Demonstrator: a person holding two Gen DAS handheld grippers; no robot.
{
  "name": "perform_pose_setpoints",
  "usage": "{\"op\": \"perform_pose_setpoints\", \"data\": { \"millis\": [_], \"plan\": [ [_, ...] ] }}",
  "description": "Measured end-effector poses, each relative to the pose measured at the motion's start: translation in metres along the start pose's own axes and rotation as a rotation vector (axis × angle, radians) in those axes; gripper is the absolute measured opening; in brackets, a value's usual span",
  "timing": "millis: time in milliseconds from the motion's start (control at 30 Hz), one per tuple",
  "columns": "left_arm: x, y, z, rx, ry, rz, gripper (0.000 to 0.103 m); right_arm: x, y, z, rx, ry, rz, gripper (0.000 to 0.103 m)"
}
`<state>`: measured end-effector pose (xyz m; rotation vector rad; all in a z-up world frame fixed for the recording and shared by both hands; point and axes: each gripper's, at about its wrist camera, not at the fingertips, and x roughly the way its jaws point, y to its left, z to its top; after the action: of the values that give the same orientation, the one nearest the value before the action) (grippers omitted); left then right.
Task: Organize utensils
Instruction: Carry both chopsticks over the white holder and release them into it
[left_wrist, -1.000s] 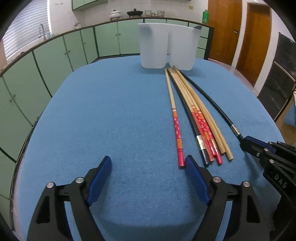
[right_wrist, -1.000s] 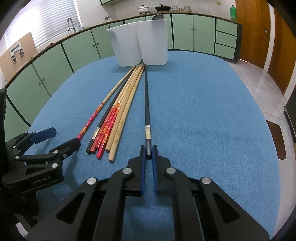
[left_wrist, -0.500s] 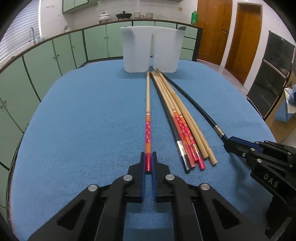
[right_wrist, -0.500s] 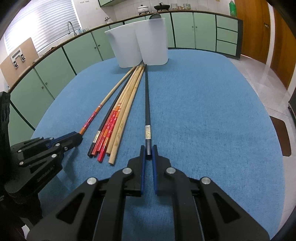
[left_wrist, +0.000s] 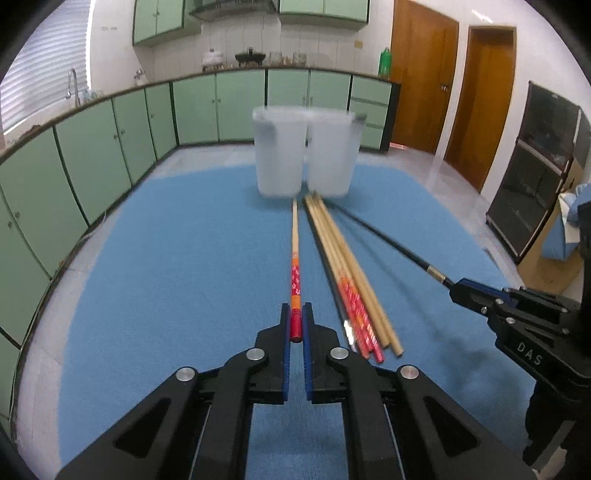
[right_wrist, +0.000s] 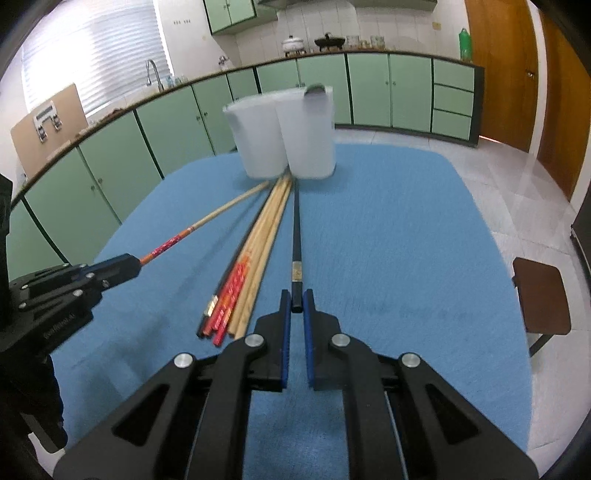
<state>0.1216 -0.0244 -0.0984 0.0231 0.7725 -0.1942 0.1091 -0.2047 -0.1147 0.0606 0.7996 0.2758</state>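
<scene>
Each camera sat close behind its hand-held gripper at the tabletop's near edge, angled downward toward the far edge; both views shared the chopsticks and white bins.

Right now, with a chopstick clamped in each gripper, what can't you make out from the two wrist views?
- Inside of the white containers: both views, walls hide it; motion blur too.
- Far tips of the red-ended chopstick and black chopstick: small, blurred at the containers' base.
- Count in the loose bundle: sticks overlap.
- Right gripper body: cut off in left view.
</scene>
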Motion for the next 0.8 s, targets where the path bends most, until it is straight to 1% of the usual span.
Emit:
{"op": "perform_pose_setpoints", "data": {
  "millis": [167,367,533,600,700,800],
  "plan": [
    [-0.027,0.003,0.023,0.003,-0.093,-0.004,0.006,-0.021,-0.003,0.019,0.012,-0.061,0.014,0.006],
    [-0.042,0.007,0.055,0.011,-0.174,-0.015,0.006,-0.045,-0.009,0.051,0.009,-0.141,0.032,0.006],
    [-0.047,0.013,0.086,0.002,-0.215,-0.062,0.006,-0.062,-0.01,0.084,-0.015,-0.205,0.051,0.006],
    [-0.048,0.014,0.097,0.011,-0.23,-0.061,0.006,-0.066,-0.009,0.101,-0.023,-0.222,0.066,0.006],
    [-0.045,0.017,0.115,0.023,-0.239,-0.074,0.006,-0.066,-0.009,0.127,-0.046,-0.226,0.079,0.006],
    [-0.04,0.02,0.132,0.024,-0.233,-0.094,0.006,-0.061,-0.009,0.152,-0.064,-0.209,0.08,0.006]
  ]
}}
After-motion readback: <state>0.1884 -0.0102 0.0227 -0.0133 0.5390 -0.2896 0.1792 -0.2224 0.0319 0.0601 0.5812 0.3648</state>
